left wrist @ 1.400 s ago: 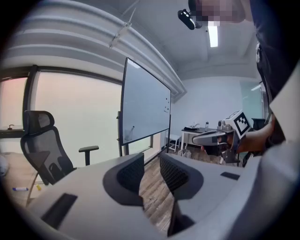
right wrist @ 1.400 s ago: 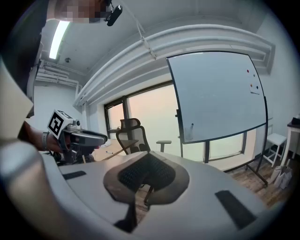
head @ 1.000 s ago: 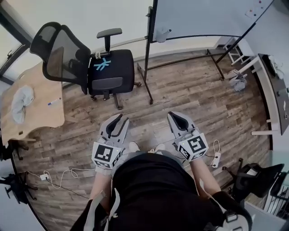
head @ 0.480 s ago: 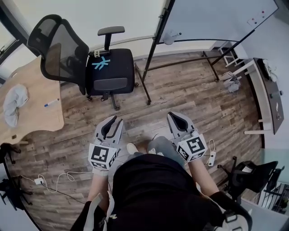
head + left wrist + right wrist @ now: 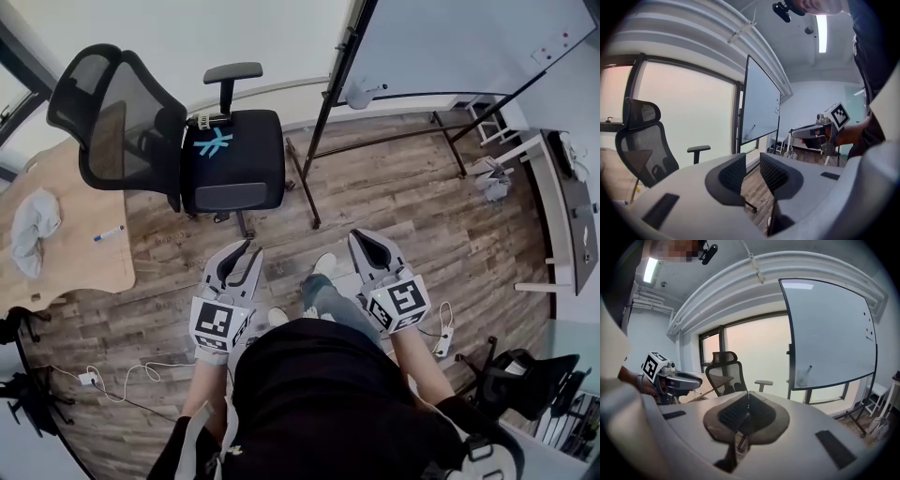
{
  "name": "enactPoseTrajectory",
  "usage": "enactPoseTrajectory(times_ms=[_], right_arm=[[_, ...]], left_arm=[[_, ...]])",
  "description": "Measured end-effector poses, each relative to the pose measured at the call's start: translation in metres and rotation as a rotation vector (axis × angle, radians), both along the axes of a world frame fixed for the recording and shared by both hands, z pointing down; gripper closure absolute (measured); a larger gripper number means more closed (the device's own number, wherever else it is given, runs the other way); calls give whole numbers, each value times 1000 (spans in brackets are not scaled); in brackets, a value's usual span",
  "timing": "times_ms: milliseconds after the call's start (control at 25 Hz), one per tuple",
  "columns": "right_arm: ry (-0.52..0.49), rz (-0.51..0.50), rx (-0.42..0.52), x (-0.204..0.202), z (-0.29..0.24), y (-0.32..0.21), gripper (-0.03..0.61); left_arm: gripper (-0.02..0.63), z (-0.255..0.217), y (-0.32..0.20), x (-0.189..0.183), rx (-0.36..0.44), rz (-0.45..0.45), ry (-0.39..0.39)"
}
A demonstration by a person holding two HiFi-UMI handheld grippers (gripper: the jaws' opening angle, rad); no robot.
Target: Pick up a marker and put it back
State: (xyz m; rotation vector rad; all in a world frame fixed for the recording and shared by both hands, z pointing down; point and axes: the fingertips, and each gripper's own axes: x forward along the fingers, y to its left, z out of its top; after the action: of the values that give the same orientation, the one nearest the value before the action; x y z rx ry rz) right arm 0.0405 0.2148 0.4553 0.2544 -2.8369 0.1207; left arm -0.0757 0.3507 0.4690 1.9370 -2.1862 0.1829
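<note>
Down by my waist, my left gripper (image 5: pixel 246 253) hangs parted and empty, my right gripper (image 5: pixel 364 246) pinched closed on nothing; far ahead and rightward, the marker (image 5: pixel 807 369) stands tilted in the cup (image 5: pixel 802 380) on the whiteboard (image 5: pixel 829 333), nearer my right side.

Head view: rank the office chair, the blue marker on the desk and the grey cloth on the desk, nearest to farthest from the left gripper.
1. Office chair, straight ahead of the left gripper.
2. Blue marker, off to the left, lying on the desk.
3. Grey cloth, farther left on the same desk, beyond the marker.
</note>
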Motion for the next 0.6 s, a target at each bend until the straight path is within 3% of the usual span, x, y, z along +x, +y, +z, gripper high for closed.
enactPoseTrajectory(times_ms=[360, 600], right_arm=[[-25, -15, -33, -30, -3, -104, 563], [-45, 1, -57, -21, 0, -175, 563]], left_arm=[[515, -13, -109, -18, -36, 12, -26], [515, -13, -189, -18, -63, 35, -44]])
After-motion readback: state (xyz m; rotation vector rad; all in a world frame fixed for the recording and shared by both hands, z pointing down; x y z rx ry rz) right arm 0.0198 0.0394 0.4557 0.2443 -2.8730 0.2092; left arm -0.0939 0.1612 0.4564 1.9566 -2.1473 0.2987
